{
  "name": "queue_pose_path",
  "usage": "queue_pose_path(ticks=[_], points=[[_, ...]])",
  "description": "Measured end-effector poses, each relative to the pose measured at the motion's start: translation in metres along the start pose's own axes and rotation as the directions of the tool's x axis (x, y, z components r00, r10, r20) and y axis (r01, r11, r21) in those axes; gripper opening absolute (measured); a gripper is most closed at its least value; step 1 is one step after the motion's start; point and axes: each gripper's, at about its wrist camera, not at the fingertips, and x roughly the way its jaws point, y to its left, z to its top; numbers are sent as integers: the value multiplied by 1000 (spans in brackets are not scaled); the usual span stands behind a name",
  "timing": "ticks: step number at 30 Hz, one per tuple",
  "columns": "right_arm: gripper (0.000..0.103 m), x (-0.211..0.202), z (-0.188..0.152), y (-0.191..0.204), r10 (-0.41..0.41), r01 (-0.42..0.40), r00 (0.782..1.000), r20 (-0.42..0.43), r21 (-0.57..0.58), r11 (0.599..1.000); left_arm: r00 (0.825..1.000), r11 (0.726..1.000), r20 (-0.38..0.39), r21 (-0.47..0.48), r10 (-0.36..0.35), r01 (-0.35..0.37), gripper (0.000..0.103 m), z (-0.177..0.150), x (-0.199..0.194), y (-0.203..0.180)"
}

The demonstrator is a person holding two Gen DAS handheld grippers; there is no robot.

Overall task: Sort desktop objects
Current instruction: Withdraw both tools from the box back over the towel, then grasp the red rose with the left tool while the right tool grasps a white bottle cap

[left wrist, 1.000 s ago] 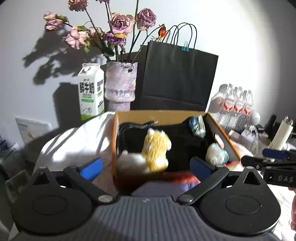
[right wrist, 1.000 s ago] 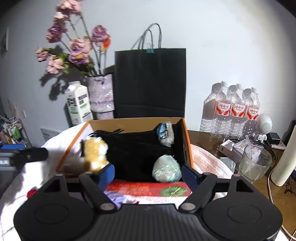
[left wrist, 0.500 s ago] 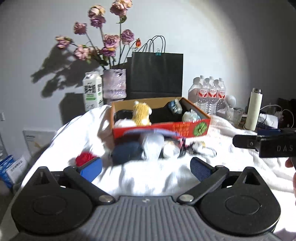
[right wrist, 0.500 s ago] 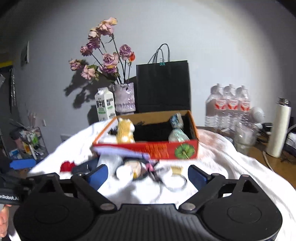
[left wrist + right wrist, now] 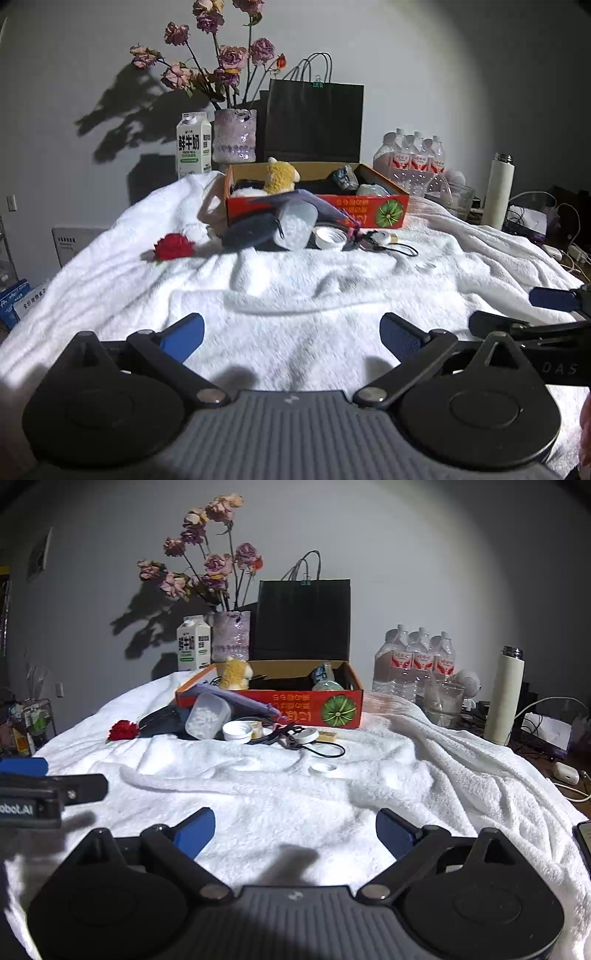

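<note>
On the rumpled white towel [image 5: 369, 794] covering the table, both grippers hover low over bare cloth, well short of the clutter. Left gripper [image 5: 291, 332] — blue pads spread wide, nothing between them. Right gripper [image 5: 295, 827] likewise wide, empty. Farther back stands an open red-and-orange cardboard box [image 5: 295, 705] holding a yellow plush toy [image 5: 234, 674] and wrapped bundles. Against its front: a tipped clear plastic tub of white granules [image 5: 207, 720], a white round lid [image 5: 237, 731], a dark blue zip pouch [image 5: 251, 232], a black cord [image 5: 314, 747]. A red fabric flower [image 5: 123, 730] lies left of the pile, apart. A small white cap [image 5: 324, 768] sits alone, nearer.
</note>
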Motion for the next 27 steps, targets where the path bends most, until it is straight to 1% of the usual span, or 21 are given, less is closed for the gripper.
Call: queue_pose_path(ticks=[3,10,20,24,27], points=[[94,5,-2,3,1,-1,1000,-10,-1,1000,1000,1000,-17,16,-4,5,103,-5,4,-3],[93,13,-7,5,3,-2,999,-35,8,1000,999,1000,-52,-2,-12,12,103,-10,13,-3],[92,31,-2,1,14,-13,998,-66,26,1000,997,999,-75,-45,-12,8,103,-1,30,9],[92,42,1,-3,17,-15,996,-84,29,999,997,998,-75,-69,-11,6,103,11,40,25],[90,53,10,-8,17,-14,996,-85,33,999,999,996,-44,-93,-10,6,103,29,52,52]])
